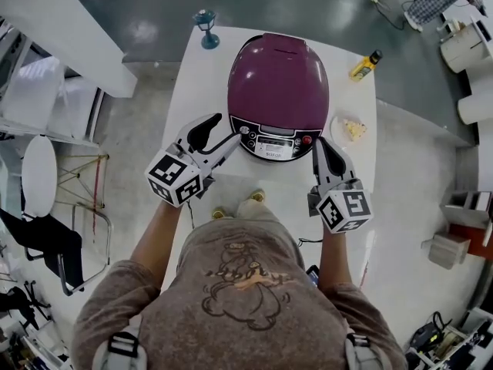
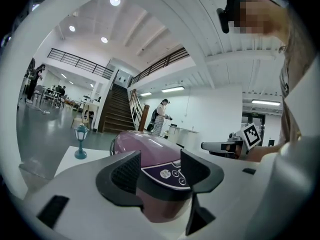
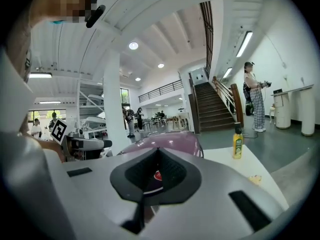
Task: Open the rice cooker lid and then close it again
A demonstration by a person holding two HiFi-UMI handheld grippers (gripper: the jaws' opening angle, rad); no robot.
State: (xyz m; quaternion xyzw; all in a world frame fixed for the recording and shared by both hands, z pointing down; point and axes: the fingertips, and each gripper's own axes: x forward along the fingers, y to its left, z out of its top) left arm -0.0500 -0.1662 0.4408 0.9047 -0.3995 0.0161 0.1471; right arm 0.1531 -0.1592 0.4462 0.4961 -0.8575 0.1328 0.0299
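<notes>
Left gripper [image 1: 231, 127], seen from the head view, had its jaws wide apart and empty, with its tips close to the front panel of the shut rice cooker [image 1: 277, 83] on the white table [image 1: 192, 75]. The right gripper [image 1: 317, 143], jaws closed together, pointed at the panel's other end. In the left gripper view, the spread pads framed the cooker's buttons just ahead. In the right gripper view, the closed jaws covered most of the cooker straight ahead, and a bottle [image 3: 238, 145] stood beyond, off to their right.

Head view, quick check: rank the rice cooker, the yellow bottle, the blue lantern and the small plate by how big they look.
1. rice cooker, by far the largest.
2. plate.
3. yellow bottle and blue lantern: they look too alike to rank.
</notes>
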